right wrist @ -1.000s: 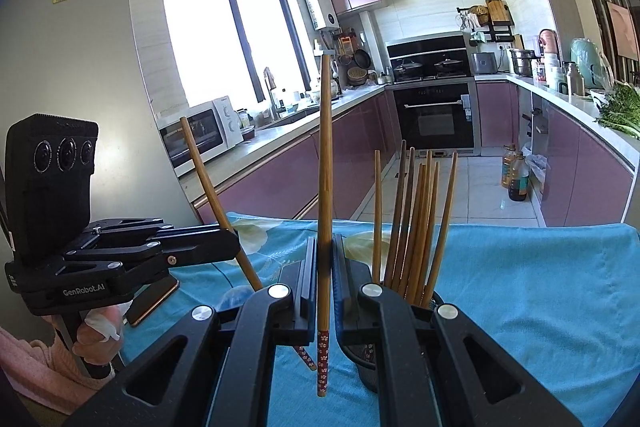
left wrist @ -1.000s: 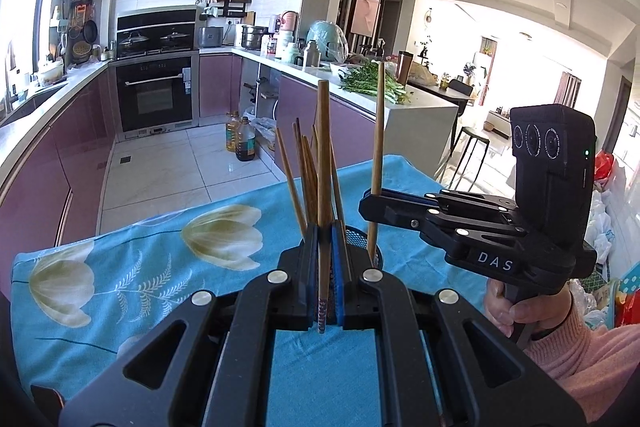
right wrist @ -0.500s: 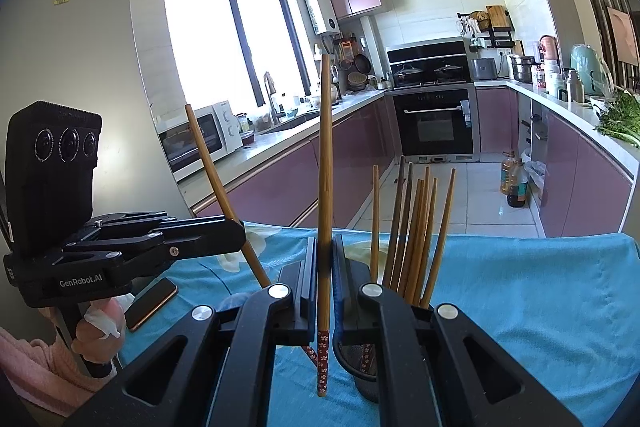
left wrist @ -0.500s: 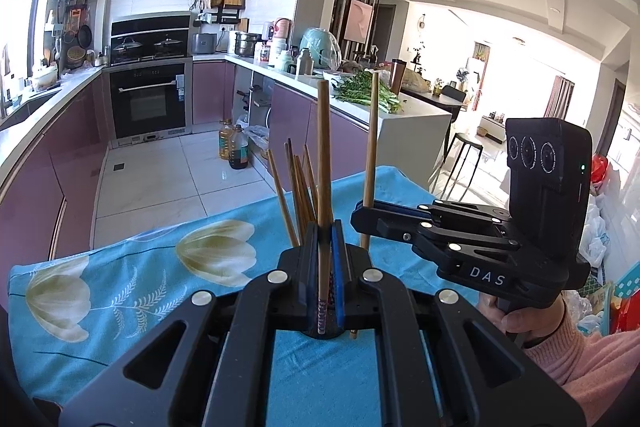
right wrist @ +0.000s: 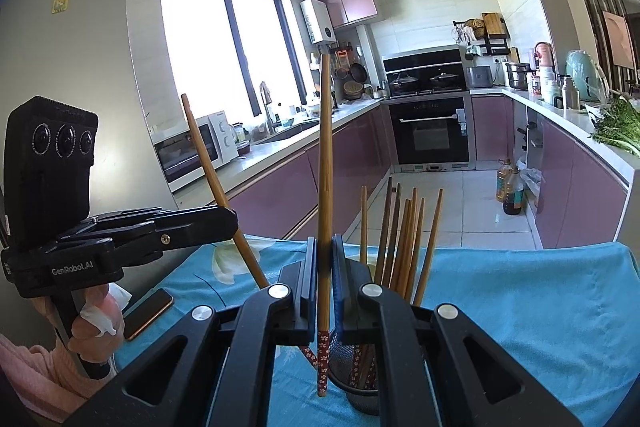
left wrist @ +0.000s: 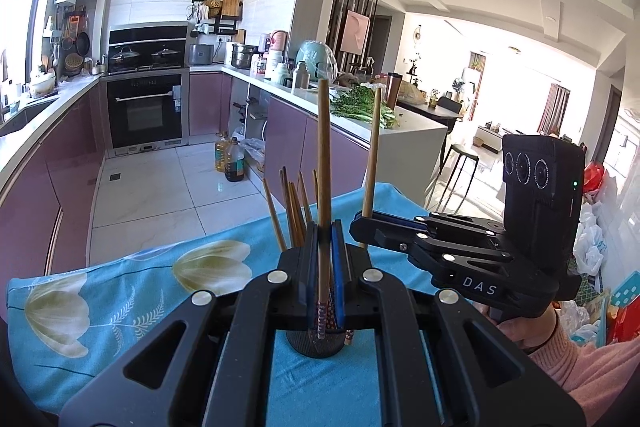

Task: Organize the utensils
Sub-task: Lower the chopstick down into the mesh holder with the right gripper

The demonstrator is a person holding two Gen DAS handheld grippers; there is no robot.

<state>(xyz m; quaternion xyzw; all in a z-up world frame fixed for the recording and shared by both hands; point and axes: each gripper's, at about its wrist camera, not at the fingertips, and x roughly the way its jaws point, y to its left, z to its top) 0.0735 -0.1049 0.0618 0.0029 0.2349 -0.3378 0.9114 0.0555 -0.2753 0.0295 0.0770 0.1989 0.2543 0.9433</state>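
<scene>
The counter, draped in a blue floral cloth, offers open room to the right of the dark mesh holder, while a phone lies near its left edge. The holder already carries a sheaf of upright chopsticks, crowding its narrow mouth. The left gripper and right gripper each have jaws pinching one chopstick near its patterned lower end above the holder; such sticks are probably light, stiff and smooth, best gripped mid-shaft.
</scene>
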